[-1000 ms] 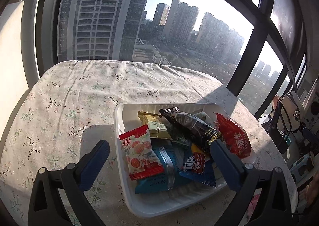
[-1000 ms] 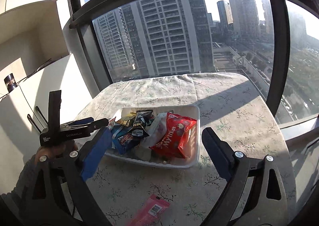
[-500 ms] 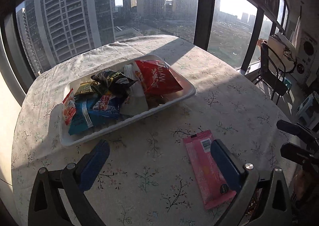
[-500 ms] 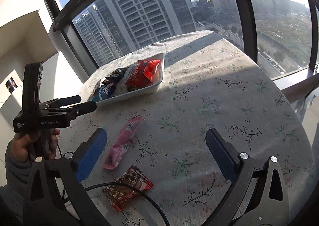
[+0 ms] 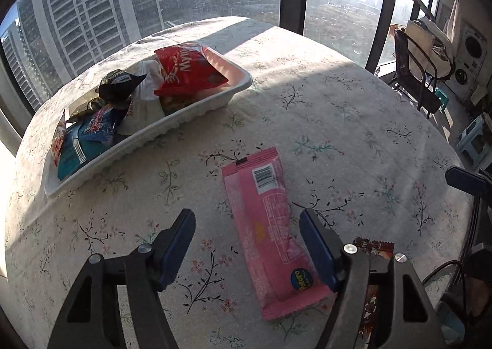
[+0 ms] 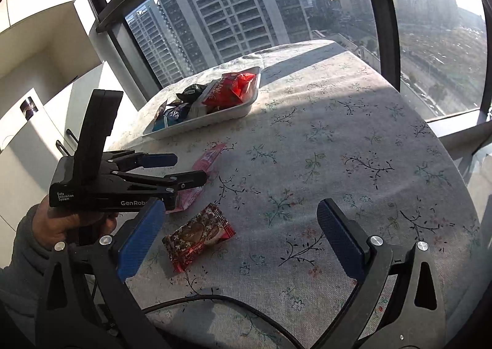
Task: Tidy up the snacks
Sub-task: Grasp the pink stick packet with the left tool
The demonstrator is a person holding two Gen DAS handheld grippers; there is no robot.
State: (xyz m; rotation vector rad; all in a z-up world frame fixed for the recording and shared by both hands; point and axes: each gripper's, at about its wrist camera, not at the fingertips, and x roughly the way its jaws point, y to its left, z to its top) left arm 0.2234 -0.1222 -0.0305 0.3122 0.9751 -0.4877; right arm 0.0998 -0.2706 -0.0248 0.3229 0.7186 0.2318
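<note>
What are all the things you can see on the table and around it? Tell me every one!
Tray: one, white, far left of table, full of snack packets.
Red bag: one, in the tray.
Blue packet: one, tray's near end.
Pink bar: one, on the cloth, between the left gripper's fingers.
Brown-red snack: one, on the cloth beside the pink bar.
Tablecloth: one, floral, covers the table.
Cable: one, black, near edge.
Left gripper: open, above the pink bar.
Right gripper: open, empty.
</note>
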